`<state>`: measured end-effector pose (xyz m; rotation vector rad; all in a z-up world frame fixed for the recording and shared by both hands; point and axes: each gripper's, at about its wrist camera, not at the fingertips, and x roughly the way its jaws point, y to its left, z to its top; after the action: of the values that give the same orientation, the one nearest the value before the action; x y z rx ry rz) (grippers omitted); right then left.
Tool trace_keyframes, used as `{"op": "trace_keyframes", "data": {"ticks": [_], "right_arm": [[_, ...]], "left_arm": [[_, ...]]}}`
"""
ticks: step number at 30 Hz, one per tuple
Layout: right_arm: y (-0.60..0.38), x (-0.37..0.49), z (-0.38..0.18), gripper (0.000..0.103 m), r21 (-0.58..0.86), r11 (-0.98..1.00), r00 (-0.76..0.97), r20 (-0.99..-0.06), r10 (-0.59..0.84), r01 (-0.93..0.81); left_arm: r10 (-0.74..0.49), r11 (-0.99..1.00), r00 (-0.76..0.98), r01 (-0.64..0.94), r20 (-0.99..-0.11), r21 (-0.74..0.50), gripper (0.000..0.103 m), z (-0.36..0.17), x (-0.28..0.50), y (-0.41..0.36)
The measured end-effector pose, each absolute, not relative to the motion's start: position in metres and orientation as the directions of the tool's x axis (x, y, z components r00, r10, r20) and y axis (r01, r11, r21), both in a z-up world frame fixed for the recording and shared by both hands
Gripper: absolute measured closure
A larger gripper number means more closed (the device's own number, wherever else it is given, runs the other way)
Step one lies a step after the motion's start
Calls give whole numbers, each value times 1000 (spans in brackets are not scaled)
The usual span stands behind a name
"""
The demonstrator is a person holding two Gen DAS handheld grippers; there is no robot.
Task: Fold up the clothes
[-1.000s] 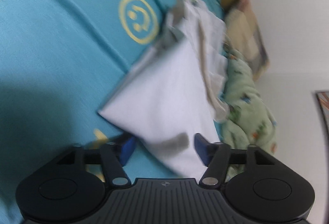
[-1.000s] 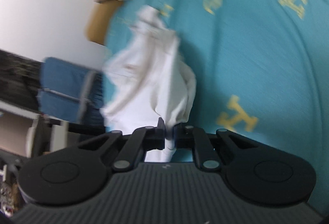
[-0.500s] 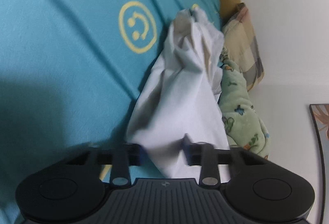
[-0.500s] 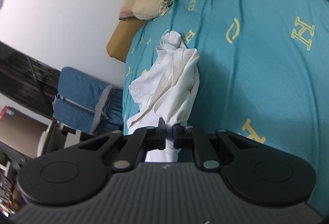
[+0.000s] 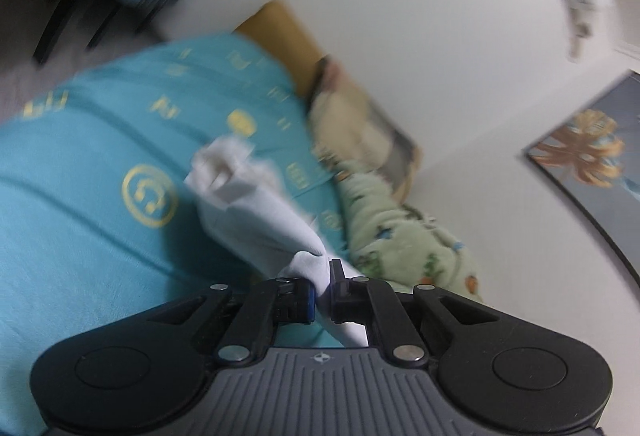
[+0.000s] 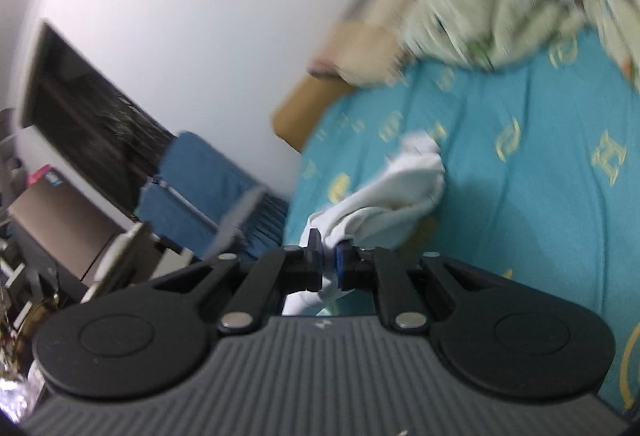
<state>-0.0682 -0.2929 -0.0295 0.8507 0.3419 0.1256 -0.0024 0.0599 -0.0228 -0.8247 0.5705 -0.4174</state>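
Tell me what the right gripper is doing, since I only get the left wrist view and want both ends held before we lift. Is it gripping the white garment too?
Observer: Yes, the right gripper has its jaws shut on a bunched bit of the white garment.
Operator: My left gripper has its own pinch. What lies on that side of the bed?
Observer: A blue folding chair stands just off the edge of the bed.
Operator: Anything else there?
Observer: A brown cardboard box sits beyond the chair, under a dark window.
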Motion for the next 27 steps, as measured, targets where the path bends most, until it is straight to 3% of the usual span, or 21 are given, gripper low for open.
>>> {"op": "trace_keyframes", "data": {"ticks": [6, 13, 23, 27], "right_arm": [[-282, -152, -12, 94, 721, 692, 970, -142, 197, -36], [-281, -192, -20, 94, 723, 691, 966, -197, 169, 26], [-298, -128, -7, 93, 765, 638, 937, -282, 206, 90], [-309, -54, 6, 93, 755, 646, 884, -373, 282, 112]], "left_arm": [[-555, 639, 790, 202, -262, -742, 97, 9, -86, 61], [-563, 664, 759, 179, -327, -726, 97, 5, -139, 67], [-533, 707, 728, 103, -431, -700, 94, 30, -50, 48], [-485, 743, 682, -10, -548, -670, 94, 35, 30, 35]]}}
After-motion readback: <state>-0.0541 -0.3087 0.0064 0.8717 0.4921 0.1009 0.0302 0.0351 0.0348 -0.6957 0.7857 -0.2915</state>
